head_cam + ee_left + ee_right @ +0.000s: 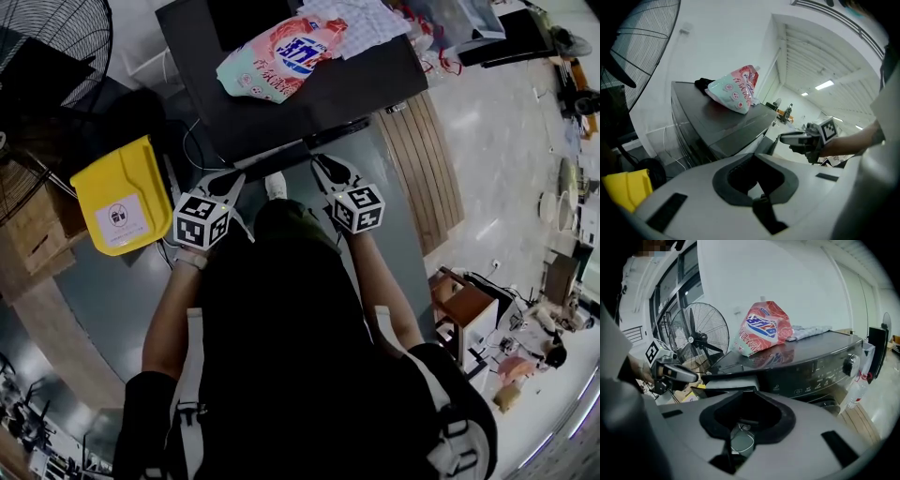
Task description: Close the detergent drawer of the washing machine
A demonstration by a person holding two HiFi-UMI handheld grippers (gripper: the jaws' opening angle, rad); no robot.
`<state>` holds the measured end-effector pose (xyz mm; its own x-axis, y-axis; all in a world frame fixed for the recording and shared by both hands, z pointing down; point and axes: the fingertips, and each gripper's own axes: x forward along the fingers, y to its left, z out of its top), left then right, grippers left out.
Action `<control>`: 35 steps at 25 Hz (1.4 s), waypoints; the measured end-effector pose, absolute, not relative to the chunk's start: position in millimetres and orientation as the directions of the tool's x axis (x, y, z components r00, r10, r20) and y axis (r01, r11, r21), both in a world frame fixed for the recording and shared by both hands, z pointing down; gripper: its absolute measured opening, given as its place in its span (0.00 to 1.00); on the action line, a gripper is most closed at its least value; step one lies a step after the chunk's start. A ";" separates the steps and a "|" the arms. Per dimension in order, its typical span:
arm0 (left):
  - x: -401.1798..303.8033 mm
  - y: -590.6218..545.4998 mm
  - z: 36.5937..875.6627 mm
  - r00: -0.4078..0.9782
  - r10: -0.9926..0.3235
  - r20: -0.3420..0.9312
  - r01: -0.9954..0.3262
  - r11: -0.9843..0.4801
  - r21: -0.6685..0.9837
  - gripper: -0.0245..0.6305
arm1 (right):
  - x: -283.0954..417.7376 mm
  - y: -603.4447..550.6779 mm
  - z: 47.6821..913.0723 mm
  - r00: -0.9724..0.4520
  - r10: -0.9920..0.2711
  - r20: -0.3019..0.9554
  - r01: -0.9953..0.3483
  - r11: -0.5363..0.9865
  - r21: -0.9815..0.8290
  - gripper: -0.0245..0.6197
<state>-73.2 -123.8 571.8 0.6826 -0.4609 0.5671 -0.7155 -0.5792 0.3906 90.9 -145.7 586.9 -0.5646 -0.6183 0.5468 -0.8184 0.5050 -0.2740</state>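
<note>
Grey jaws of the left gripper (754, 164) are seen pressed together on nothing, those of the right gripper (746, 397) partly apart and empty; just beyond, the detergent drawer (729, 382) is seen pulled out of the washing machine (820, 366).

Overhead, plus low views facing washer (366, 86)

The left gripper (753, 157) fills the lower frame, its jaws together with nothing between them. Beyond it stands the dark washing machine (717, 124). On the machine's top lies a pink-and-white detergent pouch (735, 90) (its print is too blurred to read). Left of the machine are a fan (640, 42) and, lower, a yellow bin (626, 187). Right of the machine hangs the right gripper (786, 138), held out on a person's forearm (853, 139).
</note>
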 end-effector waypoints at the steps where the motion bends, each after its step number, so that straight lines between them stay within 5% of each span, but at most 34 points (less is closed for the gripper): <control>1: -74.7 -126.0 572.0 0.677 -0.463 0.573 -0.720 -0.578 0.383 0.05 | 90.8 -145.8 586.7 -0.566 -0.619 0.544 -0.818 0.503 -0.279 0.17; 35: -20.3 -77.7 612.5 0.739 -0.337 0.583 -0.651 -0.578 0.491 0.05 | 67.4 -92.0 597.6 -0.549 -0.601 0.581 -0.833 0.449 -0.323 0.09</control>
<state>-20.3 -77.7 612.5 0.7392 -0.3372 0.5830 -0.6513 -0.5782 0.4914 67.4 -92.0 597.6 -0.5488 -0.6013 0.5807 -0.8333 0.4488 -0.3228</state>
